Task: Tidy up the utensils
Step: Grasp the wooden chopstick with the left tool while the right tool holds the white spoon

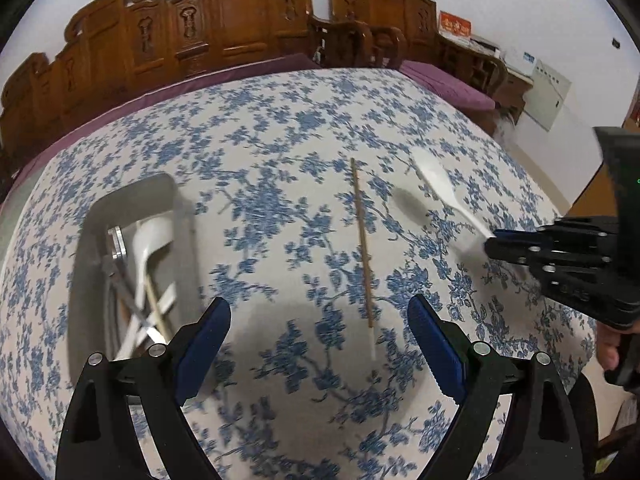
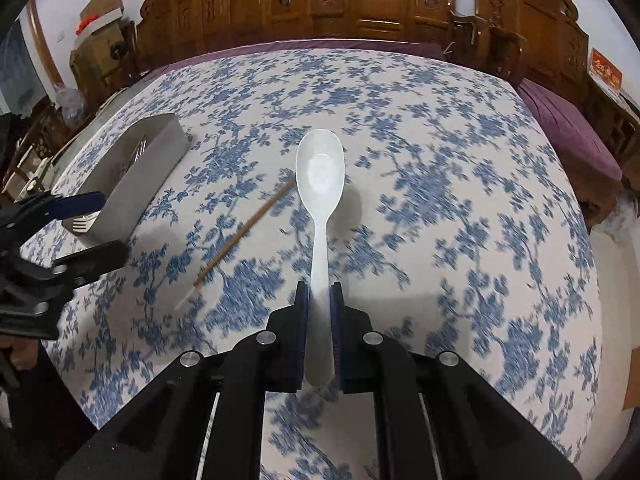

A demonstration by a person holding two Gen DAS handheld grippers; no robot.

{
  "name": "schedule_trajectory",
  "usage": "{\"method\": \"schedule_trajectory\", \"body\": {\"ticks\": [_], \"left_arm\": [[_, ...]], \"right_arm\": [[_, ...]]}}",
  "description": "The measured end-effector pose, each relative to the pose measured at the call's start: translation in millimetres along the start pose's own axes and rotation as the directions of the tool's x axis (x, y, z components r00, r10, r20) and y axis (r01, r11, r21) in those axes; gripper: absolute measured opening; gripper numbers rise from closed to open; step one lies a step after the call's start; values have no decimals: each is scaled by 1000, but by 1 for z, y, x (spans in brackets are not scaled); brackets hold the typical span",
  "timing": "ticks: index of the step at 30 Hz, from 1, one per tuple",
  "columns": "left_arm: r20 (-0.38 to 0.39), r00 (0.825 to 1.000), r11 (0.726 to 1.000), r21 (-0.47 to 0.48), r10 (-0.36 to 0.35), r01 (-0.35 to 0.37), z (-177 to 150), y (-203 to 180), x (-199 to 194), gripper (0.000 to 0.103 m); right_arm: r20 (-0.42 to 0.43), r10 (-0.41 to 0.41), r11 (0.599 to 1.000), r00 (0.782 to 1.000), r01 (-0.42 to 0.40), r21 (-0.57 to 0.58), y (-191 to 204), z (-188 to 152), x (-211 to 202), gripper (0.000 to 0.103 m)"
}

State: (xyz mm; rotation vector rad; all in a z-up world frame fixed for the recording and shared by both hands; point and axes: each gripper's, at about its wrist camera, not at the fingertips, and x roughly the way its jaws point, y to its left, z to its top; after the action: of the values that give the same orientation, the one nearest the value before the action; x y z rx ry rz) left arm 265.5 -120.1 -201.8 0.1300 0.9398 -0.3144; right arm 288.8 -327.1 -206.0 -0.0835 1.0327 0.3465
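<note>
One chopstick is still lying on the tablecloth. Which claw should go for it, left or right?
Left. The left claw is open and empty just above the chopstick, beside the tray. The right claw is shut on the white spoon.

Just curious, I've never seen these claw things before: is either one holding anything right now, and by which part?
The right gripper clamps the white spoon by its handle, bowl pointing away. The left gripper is open and holds nothing.
</note>
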Motion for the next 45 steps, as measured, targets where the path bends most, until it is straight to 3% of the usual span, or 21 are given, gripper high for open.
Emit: {"method": "schedule_trajectory", "body": {"ticks": [7, 26, 39, 43, 45], "left_arm": [[-32, 999, 999, 36, 8, -6, 7, -24, 23, 86], [-148, 989, 998, 59, -4, 13, 22, -50, 81, 47], [-162, 987, 999, 36, 20, -14, 26, -45, 91, 33], [-169, 986, 1000, 30, 13, -8, 27, -43, 91, 7], [-173, 985, 1000, 25, 4, 1, 26, -42, 90, 5]], "right_arm": [[19, 17, 1000, 1000, -18, 18, -16, -12, -9, 13], [16, 12, 998, 1000, -13, 62, -39, -17, -5, 13], [23, 16, 998, 1000, -17, 61, -39, -17, -7, 13], [23, 18, 998, 1000, -19, 59, -38, -16, -8, 13], [24, 19, 998, 1000, -20, 56, -36, -16, -9, 13]]}}
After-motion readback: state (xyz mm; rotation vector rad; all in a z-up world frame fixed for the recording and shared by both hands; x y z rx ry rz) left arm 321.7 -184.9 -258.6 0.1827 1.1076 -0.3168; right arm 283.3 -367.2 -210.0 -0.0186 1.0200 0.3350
